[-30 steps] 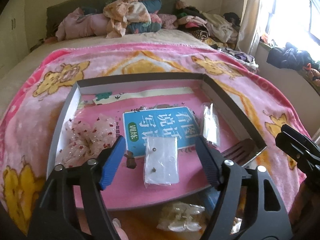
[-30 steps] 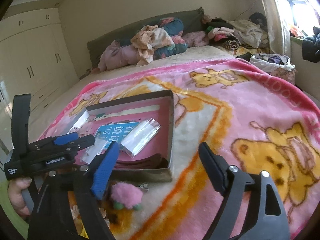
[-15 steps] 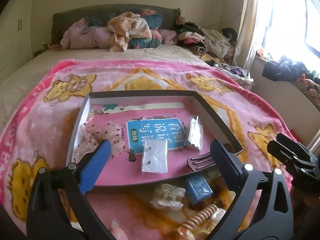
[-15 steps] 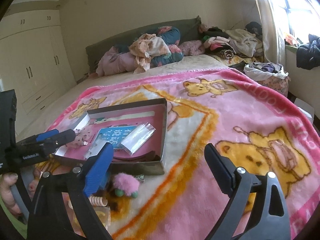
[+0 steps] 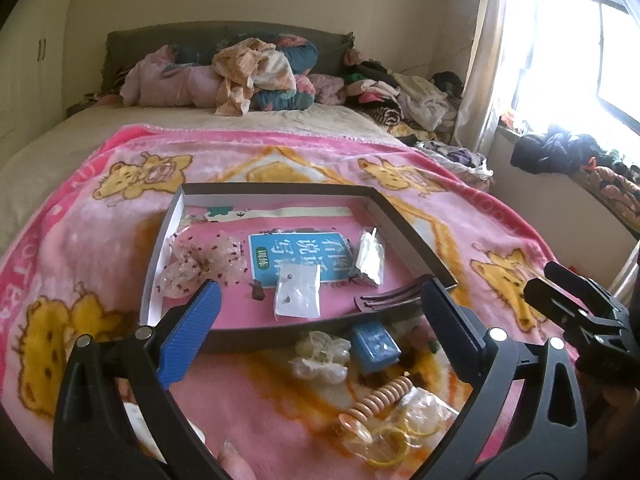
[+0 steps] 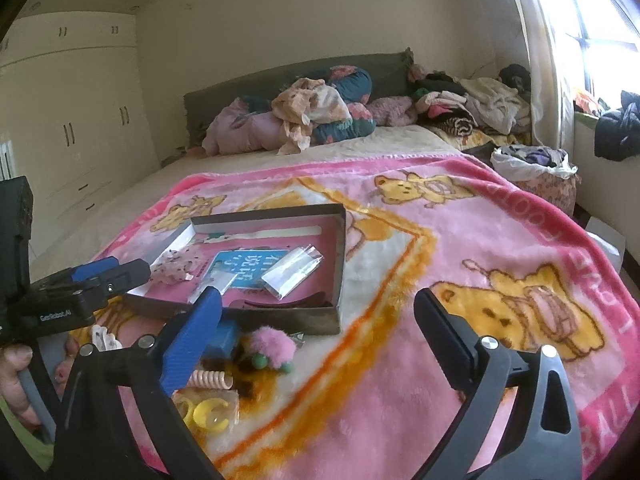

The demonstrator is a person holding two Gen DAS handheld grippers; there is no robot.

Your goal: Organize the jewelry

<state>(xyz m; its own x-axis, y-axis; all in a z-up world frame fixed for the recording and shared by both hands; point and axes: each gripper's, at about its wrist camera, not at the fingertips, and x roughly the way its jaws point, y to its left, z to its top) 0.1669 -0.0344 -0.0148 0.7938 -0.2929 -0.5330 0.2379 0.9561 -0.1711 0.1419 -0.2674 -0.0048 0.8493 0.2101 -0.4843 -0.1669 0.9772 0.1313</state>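
Note:
A shallow grey box [image 5: 412,236] [image 6: 342,248] lies on the pink blanket. In it are a clear bag with earrings [image 5: 298,294], a second clear bag [image 5: 368,260] [image 6: 292,270], a sheer pink scrunchie [image 5: 204,264] and a dark hair comb [image 5: 390,300]. In front of it lie a pale hair claw [image 5: 320,354], a blue box [image 5: 376,344], a coiled hair tie [image 5: 380,398] [image 6: 210,380], yellow rings in a bag [image 5: 400,436] and a pink pompom [image 6: 272,346]. My left gripper [image 5: 318,320] is open and empty above the box's near edge. My right gripper [image 6: 320,332] is open and empty to the right.
The pink bear-print blanket [image 6: 460,264] covers the bed. Piled clothes and pillows [image 5: 248,76] lie at the headboard. A window [image 5: 580,48] and a clothes-covered sill are on the right. Wardrobes [image 6: 72,128] stand on the left.
My left gripper has pulled back and up from the earring bag, which stays in the box. Its jaws have opened wider. My right gripper has also drawn back.

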